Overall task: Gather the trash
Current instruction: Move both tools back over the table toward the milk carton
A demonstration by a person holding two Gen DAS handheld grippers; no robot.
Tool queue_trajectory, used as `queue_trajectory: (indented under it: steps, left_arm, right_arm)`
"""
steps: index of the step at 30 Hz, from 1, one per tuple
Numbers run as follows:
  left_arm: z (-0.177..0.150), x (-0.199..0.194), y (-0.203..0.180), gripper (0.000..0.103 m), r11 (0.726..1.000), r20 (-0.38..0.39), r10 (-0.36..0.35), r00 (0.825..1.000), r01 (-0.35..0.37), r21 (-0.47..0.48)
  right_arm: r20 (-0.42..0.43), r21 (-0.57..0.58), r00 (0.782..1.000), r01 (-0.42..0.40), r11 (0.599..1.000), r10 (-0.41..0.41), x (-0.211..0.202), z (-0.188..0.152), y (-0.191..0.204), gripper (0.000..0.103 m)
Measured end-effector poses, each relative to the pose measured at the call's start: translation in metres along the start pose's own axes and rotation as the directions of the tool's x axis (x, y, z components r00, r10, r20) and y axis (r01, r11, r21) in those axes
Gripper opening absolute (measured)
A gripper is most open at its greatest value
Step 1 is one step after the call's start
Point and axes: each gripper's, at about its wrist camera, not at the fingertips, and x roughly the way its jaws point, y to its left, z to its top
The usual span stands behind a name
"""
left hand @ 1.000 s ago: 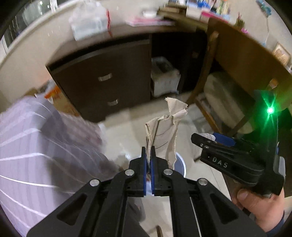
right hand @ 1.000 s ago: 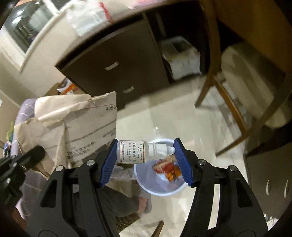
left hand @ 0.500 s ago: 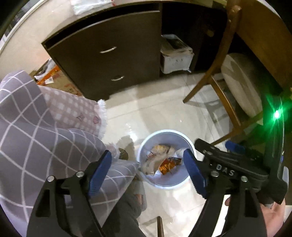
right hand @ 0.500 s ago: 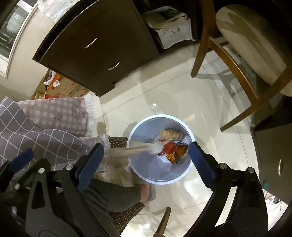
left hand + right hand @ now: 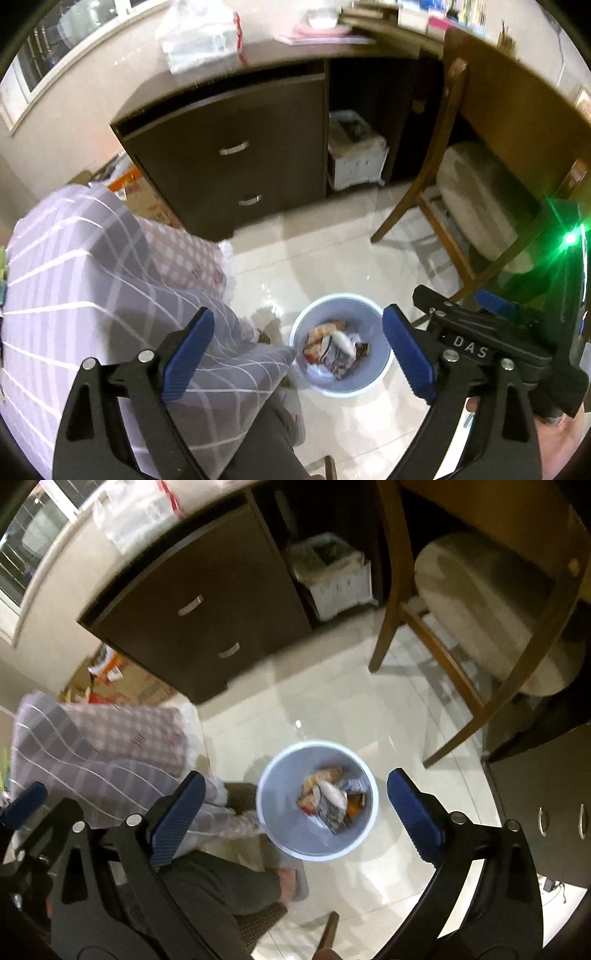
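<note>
1. The left gripper (image 5: pixel 297 347) hangs above the floor with its blue pads spread wide; its jaws have just been opening, and nothing sits between them.
2. The right gripper (image 5: pixel 295 806) is likewise spread to its widest, having opened over the last instant, and it holds nothing.
3. Both point steeply down over the pale blue wastebasket (image 5: pixel 273 834), which is framed between each pair of fingers, probably so released items fall straight in.
4. The trash (image 5: pixel 330 799), crumpled wrappers and paper with a whitish piece on top, lies inside the wastebasket on the tiled floor.
5. The wastebasket stands just beside the person's slippered foot (image 5: pixel 293 884) and a checked blanket (image 5: pixel 92 280), within easy reach of the seat.
6. The dark drawer cabinet (image 5: pixel 236 155) and wooden chair (image 5: pixel 480 627) stand well apart from the drop.
</note>
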Motion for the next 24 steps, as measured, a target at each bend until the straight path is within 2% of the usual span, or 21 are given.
queue_trajectory:
  steps: [6,12,18,24]
  left_arm:
    - [0.006,-0.057,0.015,0.093,1.0,0.126,-0.023,0.992,0.024,-0.005]
    - [0.003,-0.113,0.047,0.094,0.999,0.248,-0.006,0.969,0.016,-0.039]
    - [-0.014,-0.16,0.099,0.095,0.994,0.334,0.073,0.94,-0.041,-0.103]
    - [-0.038,-0.19,0.156,0.095,0.976,0.368,0.161,0.916,-0.092,-0.2]
  right_arm:
    - [0.116,-0.055,0.993,-0.005,0.998,0.012,-0.059,0.01,0.029,0.097]
    - [0.22,-0.145,0.974,-0.019,0.989,0.051,-0.121,0.011,0.074,0.097]
    - [0.257,-0.26,0.959,-0.046,0.965,0.115,-0.153,-0.002,0.13,0.097]
    - [0.251,-0.364,0.95,-0.083,0.928,0.184,-0.167,-0.02,0.191,0.097]
